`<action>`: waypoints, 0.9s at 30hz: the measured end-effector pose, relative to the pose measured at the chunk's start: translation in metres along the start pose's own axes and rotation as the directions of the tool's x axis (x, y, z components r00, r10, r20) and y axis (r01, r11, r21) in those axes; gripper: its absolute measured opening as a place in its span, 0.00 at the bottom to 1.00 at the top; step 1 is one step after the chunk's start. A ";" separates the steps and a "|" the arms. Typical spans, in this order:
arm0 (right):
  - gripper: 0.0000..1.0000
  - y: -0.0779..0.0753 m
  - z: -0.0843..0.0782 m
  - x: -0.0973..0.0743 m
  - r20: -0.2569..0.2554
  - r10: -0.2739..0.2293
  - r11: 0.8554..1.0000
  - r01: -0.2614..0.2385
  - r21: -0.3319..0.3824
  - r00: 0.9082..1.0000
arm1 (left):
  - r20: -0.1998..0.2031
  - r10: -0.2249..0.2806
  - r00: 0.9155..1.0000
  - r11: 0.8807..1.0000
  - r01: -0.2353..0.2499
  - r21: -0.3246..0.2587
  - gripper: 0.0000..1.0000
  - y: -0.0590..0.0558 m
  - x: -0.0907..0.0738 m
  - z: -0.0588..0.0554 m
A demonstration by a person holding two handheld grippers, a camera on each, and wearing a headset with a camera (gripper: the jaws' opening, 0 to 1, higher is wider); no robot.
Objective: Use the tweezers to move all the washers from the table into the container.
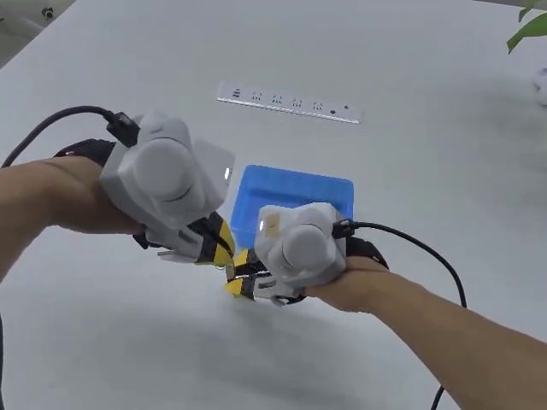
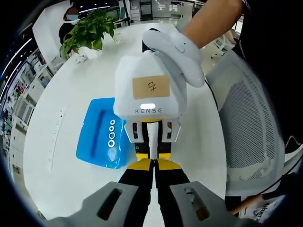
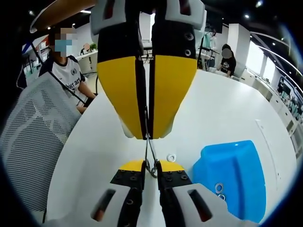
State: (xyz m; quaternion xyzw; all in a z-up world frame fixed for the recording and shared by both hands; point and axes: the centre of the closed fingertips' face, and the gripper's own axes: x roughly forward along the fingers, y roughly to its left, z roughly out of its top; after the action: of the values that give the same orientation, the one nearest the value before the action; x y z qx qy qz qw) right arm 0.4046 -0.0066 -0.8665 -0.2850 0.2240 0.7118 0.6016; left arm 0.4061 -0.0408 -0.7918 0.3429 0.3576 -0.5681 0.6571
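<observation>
the left tongs [image 3: 147, 135] and right tongs [image 3: 151, 166] both pinched narrow on the tweezers [image 3: 149, 149]; one washer [image 3: 171, 157] lay on the table [image 3: 94, 156] beside the container [image 3: 236, 161]. picking it up looked next, needing steady aim.

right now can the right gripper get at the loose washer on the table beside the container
Probably yes. The washer lies on bare table just beside the tips of the right gripper, with nothing between them. The catch: the tweezers look pinched by the left gripper too, so both would likely have to shift together.
</observation>
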 end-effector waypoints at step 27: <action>0.10 0.003 0.003 -0.005 -0.008 0.005 1.000 -0.005 0.010 1.000 | 0.011 0.005 1.000 1.000 -0.005 -0.007 0.05 0.002 -0.005 0.005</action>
State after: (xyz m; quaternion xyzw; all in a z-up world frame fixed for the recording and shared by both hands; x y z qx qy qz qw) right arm 0.4022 -0.0088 -0.8605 -0.2843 0.2310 0.7110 0.6003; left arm 0.4077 -0.0428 -0.7850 0.3383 0.3550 -0.5669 0.6619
